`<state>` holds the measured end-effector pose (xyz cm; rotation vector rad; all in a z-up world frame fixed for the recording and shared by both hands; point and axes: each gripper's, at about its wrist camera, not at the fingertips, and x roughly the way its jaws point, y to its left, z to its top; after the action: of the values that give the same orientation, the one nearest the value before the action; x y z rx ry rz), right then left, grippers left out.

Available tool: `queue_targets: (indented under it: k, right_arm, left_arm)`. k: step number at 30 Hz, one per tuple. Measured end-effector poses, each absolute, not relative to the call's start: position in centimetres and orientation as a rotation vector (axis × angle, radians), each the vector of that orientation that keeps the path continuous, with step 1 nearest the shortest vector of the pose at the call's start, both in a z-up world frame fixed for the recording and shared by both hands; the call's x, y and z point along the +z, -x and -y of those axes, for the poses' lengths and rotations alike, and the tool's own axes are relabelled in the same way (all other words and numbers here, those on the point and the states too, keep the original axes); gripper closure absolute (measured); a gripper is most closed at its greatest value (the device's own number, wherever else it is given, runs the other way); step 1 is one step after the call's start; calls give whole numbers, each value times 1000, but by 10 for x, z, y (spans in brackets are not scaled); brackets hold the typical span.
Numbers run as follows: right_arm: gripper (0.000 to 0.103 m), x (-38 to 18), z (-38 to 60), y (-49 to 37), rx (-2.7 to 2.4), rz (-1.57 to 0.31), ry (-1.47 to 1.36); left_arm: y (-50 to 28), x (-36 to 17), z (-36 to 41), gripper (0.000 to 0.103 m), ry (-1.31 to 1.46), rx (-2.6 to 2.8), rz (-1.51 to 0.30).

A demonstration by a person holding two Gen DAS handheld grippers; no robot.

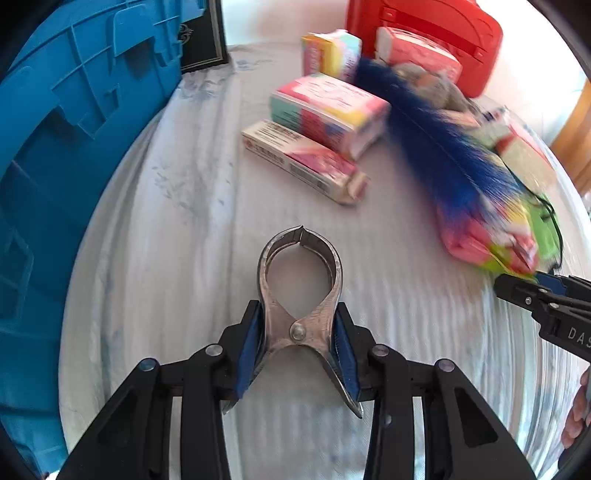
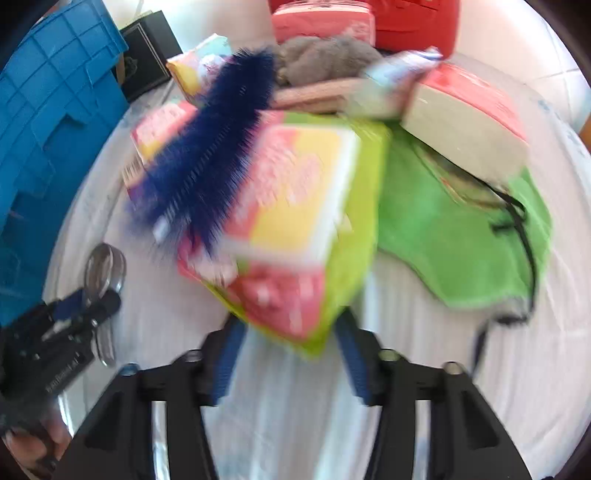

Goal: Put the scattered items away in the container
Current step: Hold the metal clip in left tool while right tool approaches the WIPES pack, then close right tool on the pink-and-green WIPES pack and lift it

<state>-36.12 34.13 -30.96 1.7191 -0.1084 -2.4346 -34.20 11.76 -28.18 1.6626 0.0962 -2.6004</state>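
My left gripper (image 1: 299, 354) is shut on a large metal clip (image 1: 300, 291), held above the pale bedcloth; it also shows in the right wrist view (image 2: 103, 273). My right gripper (image 2: 288, 343) is closed around a colourful pink, yellow and lime box (image 2: 295, 229), blurred with motion, with a blue bristle brush (image 2: 218, 147) lying across it. In the left wrist view the right gripper (image 1: 517, 288) sits at the right edge, touching that box (image 1: 487, 243). The blue crate (image 1: 74, 166) stands at the left.
Several pink and pastel boxes (image 1: 328, 110) lie on the bed, with a red case (image 1: 424, 33) behind. A green cloth (image 2: 454, 229), a grey cloth (image 2: 325, 59), a white-and-red box (image 2: 469, 118) and a dark book (image 2: 147, 55) lie near the pile.
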Motion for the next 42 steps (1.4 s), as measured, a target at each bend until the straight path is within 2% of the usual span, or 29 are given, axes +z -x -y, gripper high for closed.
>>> queue_targets:
  k: [4, 5, 6, 7, 8, 9, 14, 19, 22, 24, 26, 27, 29, 32, 34, 36, 38, 42]
  right_arm:
    - [60, -306, -357, 350, -2426, 143, -1734]
    - [48, -300, -357, 349, -2437, 160, -1711]
    - [30, -293, -356, 348, -2452, 167, -1681]
    - [21, -284, -353, 349, -2472, 168, -1642]
    - [6, -277, -349, 353, -2491, 162, -1611]
    - [2, -273, -344, 356, -2503, 147, -1595]
    - [0, -294, -299, 405, -2519, 67, -1658]
    - [1, -307, -296, 417, -2549, 6, -1654]
    - [10, -305, -301, 412, -2514, -20, -1671]
    - [30, -306, -309, 400, -2492, -30, -1702]
    - [41, -312, -318, 381, -2458, -14, -1719]
    - [46, -313, -319, 372, -2462, -63, -1726]
    - [48, -312, -322, 358, -2451, -92, -1739]
    - [48, -308, -334, 342, -2429, 14, -1750]
    - [36, -305, -342, 340, -2429, 115, -1750]
    - [13, -294, -339, 343, -2470, 118, -1707]
    - [3, -277, -331, 352, -2522, 103, -1630]
    - [0, -274, -312, 392, -2536, 111, -1638]
  left_arm:
    - [349, -280, -128, 65, -1674, -2612, -89]
    - [351, -278, -128, 65, -1669, -2614, -92]
    - [348, -275, -129, 66, -1662, -2618, -100]
    - [347, -273, -130, 66, -1653, -2621, -107]
    - [348, -271, -130, 67, -1647, -2622, -108]
    - [349, -269, -130, 67, -1644, -2622, -108]
    - [356, -267, -126, 67, -1623, -2611, -114]
    - [356, -274, -119, 66, -1632, -2590, -132]
    - [351, -274, -121, 66, -1627, -2589, -121]
    - [347, -273, -123, 66, -1634, -2590, -126]
    - [340, -274, -125, 66, -1641, -2595, -122]
    - [337, -274, -127, 66, -1646, -2598, -115]
    - [330, -274, -131, 66, -1655, -2602, -108]
    - [323, -273, -133, 66, -1669, -2605, -113]
    - [325, -273, -133, 66, -1677, -2604, -111]
    - [333, -271, -133, 67, -1675, -2611, -118]
    - [347, -268, -133, 67, -1642, -2628, -122]
    - [373, -259, -127, 67, -1566, -2631, -118]
